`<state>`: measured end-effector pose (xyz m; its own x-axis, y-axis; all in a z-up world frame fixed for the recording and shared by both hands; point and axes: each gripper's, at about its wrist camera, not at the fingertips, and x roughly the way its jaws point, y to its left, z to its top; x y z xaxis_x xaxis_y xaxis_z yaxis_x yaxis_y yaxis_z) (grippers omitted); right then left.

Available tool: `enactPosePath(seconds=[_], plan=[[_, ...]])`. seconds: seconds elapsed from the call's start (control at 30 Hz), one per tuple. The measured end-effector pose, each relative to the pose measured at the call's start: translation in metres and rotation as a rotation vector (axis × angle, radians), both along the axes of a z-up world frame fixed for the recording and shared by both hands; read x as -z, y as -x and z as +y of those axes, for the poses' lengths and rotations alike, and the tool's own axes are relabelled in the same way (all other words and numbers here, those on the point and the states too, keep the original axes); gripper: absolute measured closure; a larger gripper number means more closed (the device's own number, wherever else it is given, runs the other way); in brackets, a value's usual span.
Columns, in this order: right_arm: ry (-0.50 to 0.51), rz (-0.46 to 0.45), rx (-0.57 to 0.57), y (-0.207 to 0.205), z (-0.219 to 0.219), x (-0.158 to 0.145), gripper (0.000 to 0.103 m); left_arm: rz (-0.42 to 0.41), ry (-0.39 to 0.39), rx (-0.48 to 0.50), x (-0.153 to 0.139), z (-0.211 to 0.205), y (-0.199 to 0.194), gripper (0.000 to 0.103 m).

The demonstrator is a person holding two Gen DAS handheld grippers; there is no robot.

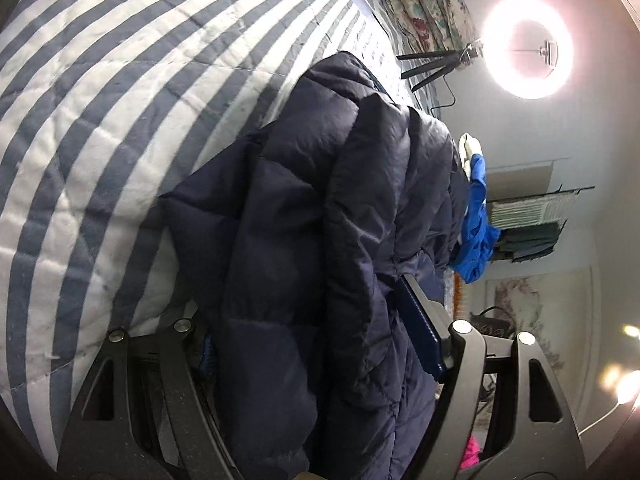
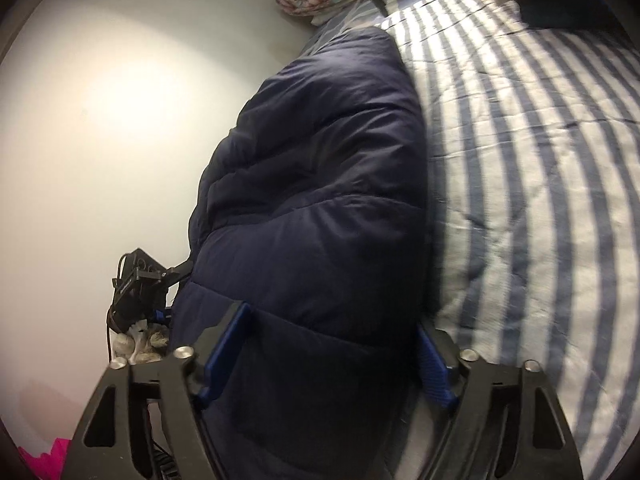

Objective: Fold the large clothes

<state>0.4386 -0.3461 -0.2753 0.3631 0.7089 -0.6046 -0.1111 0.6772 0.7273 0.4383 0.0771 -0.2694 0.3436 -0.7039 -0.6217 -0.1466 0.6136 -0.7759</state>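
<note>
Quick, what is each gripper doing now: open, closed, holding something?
Left gripper: closed on the navy jacket.
Right gripper: closed on the same jacket.

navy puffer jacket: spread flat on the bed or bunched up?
Bunched up. The navy puffer jacket is doubled over in thick layers between the fingers of both the left gripper and the right gripper, above the striped quilt.

The navy puffer jacket (image 1: 320, 216) hides the left gripper's (image 1: 320, 344) left pad.
</note>
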Motion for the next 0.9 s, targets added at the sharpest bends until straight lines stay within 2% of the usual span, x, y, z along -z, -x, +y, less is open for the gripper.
enactPosePath(seconds=[0.03, 0.07, 0.1, 0.17, 0.2, 0.27, 0.37, 0.47, 0.63, 0.9], plan=[[0.008, -0.002, -0.002, -0.001, 0.006, -0.001, 0.026, -0.006, -0.01, 0.005, -0.001, -0.003, 0.0, 0.028], [0.018, -0.004, -0.007, -0.002, 0.011, -0.001, 0.026, -0.013, -0.026, 0.012, -0.003, -0.007, -0.001, 0.037], [0.026, -0.004, -0.009, -0.002, 0.013, -0.001, 0.028, -0.014, -0.038, 0.017, -0.003, -0.011, -0.002, 0.042], [0.047, 0.001, -0.009, -0.001, 0.016, -0.003, 0.041, -0.02, -0.056, 0.02, -0.006, -0.016, -0.002, 0.056], [0.057, 0.004, -0.005, 0.0, 0.017, -0.004, 0.045, -0.028, -0.063, 0.024, -0.008, -0.017, -0.001, 0.06], [0.077, 0.006, 0.003, 0.003, 0.018, -0.01, 0.061, -0.064, -0.121, 0.045, -0.018, -0.024, 0.002, 0.068], [0.131, -0.016, 0.005, 0.008, 0.025, -0.023, 0.072, -0.109, -0.204, 0.065, -0.03, -0.036, 0.008, 0.073], [0.199, -0.031, 0.006, 0.01, 0.035, -0.034, 0.079, -0.138, -0.25, 0.069, -0.038, -0.042, 0.015, 0.077], [0.337, -0.076, -0.016, 0.016, 0.064, -0.056, 0.082, -0.2, -0.343, 0.088, -0.057, -0.056, 0.027, 0.08], [0.521, -0.126, -0.035, 0.038, 0.07, -0.086, 0.085, -0.278, -0.405, 0.139, -0.082, -0.078, 0.053, 0.082]])
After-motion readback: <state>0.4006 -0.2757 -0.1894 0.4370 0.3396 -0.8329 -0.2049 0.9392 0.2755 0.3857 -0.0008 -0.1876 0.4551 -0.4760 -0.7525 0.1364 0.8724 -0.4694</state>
